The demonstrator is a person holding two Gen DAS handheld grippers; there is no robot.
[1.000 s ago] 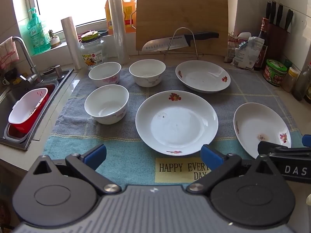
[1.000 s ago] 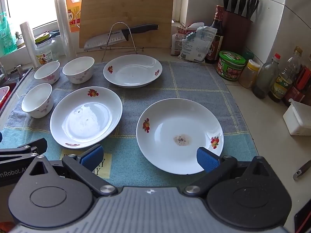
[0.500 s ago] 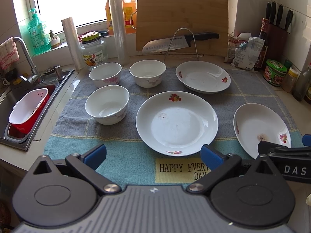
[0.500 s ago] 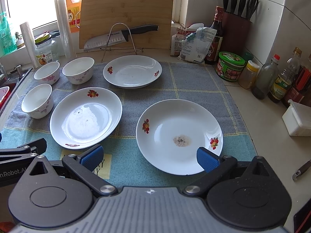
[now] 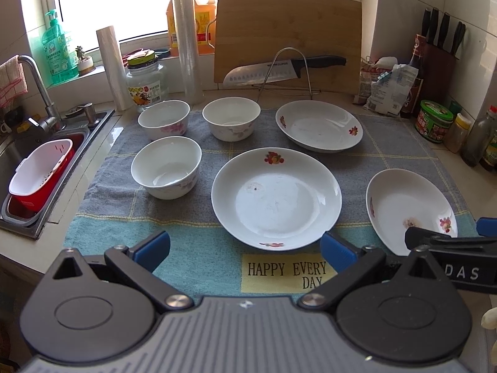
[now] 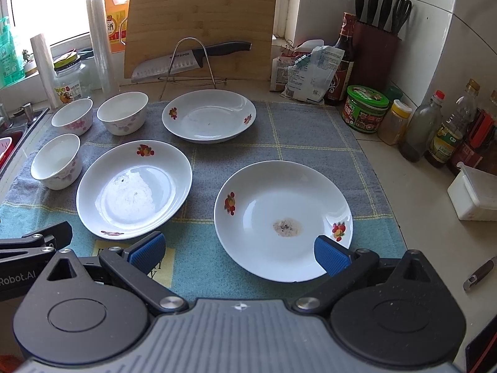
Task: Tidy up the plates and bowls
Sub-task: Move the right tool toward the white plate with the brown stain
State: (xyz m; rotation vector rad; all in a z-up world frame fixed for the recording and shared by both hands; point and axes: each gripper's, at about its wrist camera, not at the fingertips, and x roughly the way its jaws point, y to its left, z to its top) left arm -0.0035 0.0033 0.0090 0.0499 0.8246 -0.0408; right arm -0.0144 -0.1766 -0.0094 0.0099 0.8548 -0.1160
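Holding both tools open and empty: right tool (image 6: 237, 253) has the stained plate (image 6: 284, 219) at 12 o'clock, nearest; left tool (image 5: 245, 248) faces the middle plate (image 5: 276, 197).

We see a bright window (image 5: 124, 3) behind the counter (image 6: 403, 186), white tiled walls (image 6: 435, 15) at the right corner, and a steel sink (image 5: 18, 155) along the counter's left edge.

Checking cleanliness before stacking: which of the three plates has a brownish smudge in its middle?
The plate nearest the right claw, the near right plate. The middle plate and the far plate lack that smudge.
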